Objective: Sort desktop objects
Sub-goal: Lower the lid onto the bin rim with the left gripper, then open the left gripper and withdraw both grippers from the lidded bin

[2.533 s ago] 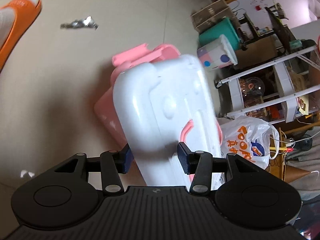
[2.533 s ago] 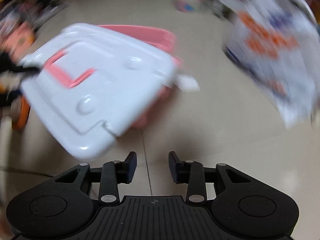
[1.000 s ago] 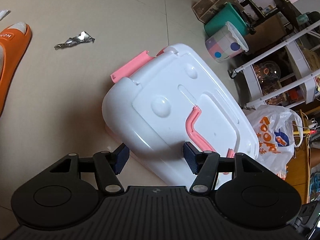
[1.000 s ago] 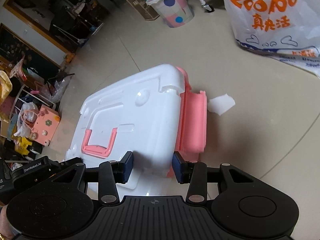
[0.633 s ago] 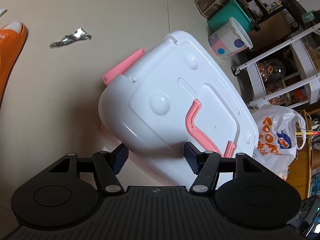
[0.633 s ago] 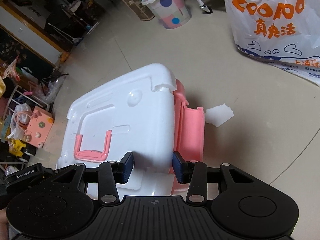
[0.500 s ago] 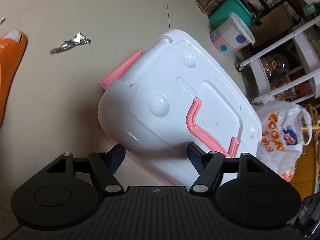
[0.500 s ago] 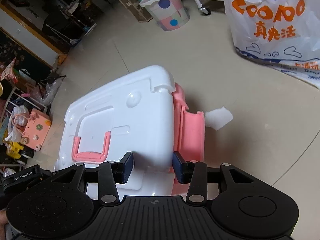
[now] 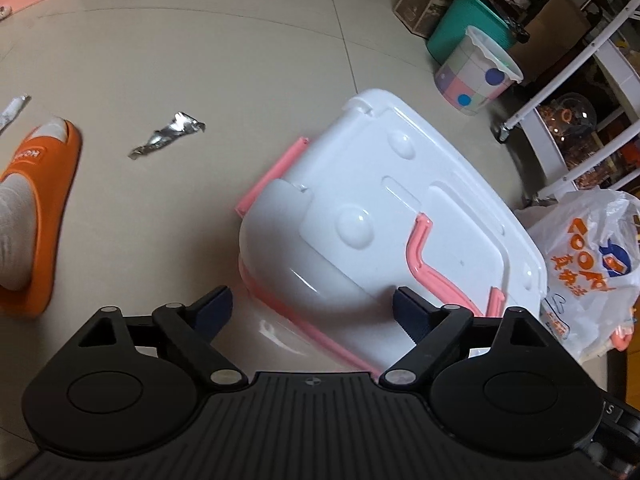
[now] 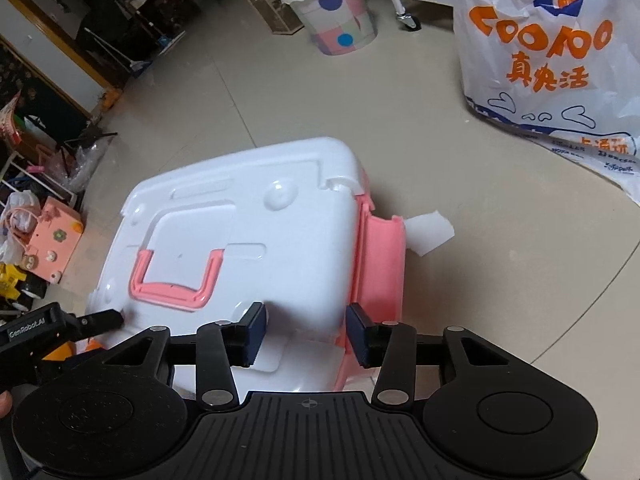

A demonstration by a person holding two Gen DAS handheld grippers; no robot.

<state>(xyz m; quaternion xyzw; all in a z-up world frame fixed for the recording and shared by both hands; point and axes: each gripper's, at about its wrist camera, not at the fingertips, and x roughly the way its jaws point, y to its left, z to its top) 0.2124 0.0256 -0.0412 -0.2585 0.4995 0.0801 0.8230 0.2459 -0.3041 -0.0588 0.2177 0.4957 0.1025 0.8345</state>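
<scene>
A pink storage box with a white lid [image 9: 380,200] lies on the tiled floor, its pink carry handle [image 9: 424,256] folded flat. My left gripper [image 9: 311,304] hangs over the box's near corner. Its jaws are opening wide, the corner lies between them and neither pad touches it. In the right wrist view the lid [image 10: 260,220] fills the centre, with a pink latch [image 10: 380,264] flipped out on its right side. My right gripper [image 10: 306,328] stands open above the lid's near edge beside that latch. One left finger [image 10: 102,319] shows at the lid's left edge.
A socked foot in an orange slipper [image 9: 36,216] stands at the left, near a foil wrapper [image 9: 168,134]. A printed plastic bag [image 10: 552,48], a dotted bin [image 10: 336,12] and a white rack [image 9: 560,120] lie beyond the box. A paper scrap [image 10: 430,232] lies by the latch.
The lid, tilted up and held by my left gripper at first, now lies flat on the box. My left jaws have spread wide off it. The right gripper has hardly moved.
</scene>
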